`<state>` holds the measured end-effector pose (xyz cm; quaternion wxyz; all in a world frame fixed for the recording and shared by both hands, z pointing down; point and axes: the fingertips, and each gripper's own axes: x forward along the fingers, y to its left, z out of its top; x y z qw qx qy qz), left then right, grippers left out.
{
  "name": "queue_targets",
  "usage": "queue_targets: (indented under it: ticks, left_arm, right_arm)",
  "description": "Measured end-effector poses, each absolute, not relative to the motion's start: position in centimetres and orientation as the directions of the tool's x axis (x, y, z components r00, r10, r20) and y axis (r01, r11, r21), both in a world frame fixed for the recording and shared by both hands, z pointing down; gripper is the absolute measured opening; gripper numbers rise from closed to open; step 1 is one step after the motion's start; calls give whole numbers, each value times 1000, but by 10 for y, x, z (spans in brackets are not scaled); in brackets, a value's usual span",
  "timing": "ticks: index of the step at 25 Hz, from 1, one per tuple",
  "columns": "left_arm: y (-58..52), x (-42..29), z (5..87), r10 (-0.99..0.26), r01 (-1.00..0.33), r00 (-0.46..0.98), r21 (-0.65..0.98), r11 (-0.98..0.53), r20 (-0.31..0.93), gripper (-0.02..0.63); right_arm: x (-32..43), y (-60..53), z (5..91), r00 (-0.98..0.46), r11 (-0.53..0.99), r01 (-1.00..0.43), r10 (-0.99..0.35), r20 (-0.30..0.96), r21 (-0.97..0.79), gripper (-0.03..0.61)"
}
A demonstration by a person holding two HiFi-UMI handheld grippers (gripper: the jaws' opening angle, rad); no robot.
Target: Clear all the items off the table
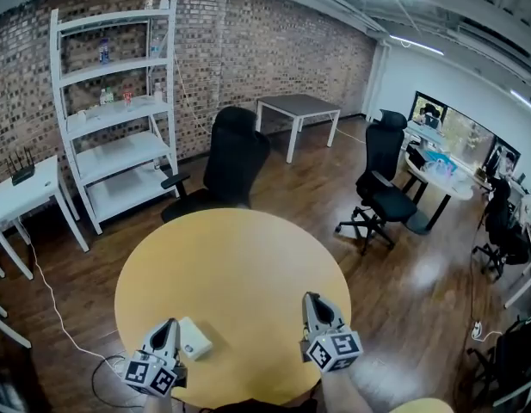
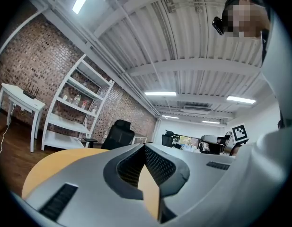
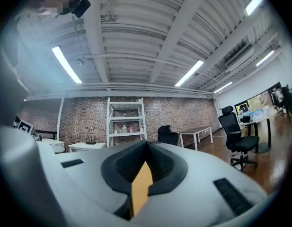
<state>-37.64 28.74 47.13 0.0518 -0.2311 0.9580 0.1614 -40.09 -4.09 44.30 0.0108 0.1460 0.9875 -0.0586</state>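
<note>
The left gripper [image 1: 166, 332] and right gripper [image 1: 315, 306] are both closed and empty. The white box [image 1: 194, 337] lies near-left on the bench [image 1: 239, 265], just beside the left gripper; a closed approach could shove it off.

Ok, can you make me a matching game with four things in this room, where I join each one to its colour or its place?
Things:
1. round table
2. chair behind the table
3. shelf unit
4. small box

Matches:
A. against the brick wall
B. yellow
C. lying by the left tool
D. black

Pairs: 1-B, 2-D, 3-A, 4-C.
</note>
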Motion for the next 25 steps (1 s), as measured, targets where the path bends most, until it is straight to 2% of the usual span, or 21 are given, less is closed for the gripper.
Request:
queue_targets:
  ticks: [5,13,19,25]
  left_arm:
    - [282,-372,463,-434,-467,-881,201,861,-189,-9]
    - [301,-380,467,-414,-460,-886,272,845,-211,-9]
    - [291,-391,465,-472,-520,-852,254,816,-226,-9]
    - [223,-398,470,-619,-669,-744,269,693,-252,-9]
  right_arm:
    - [-401,-35,447,-955,947,297,295,-30,-119,3]
    - [-397,-34,450,-969,963,248,248,-13,-100,5]
    - [-369,-53,451,-993,988,117,117,-3,-102,5]
    - [-308,-109,459,-996,997,-78,-77,49,-26,5]
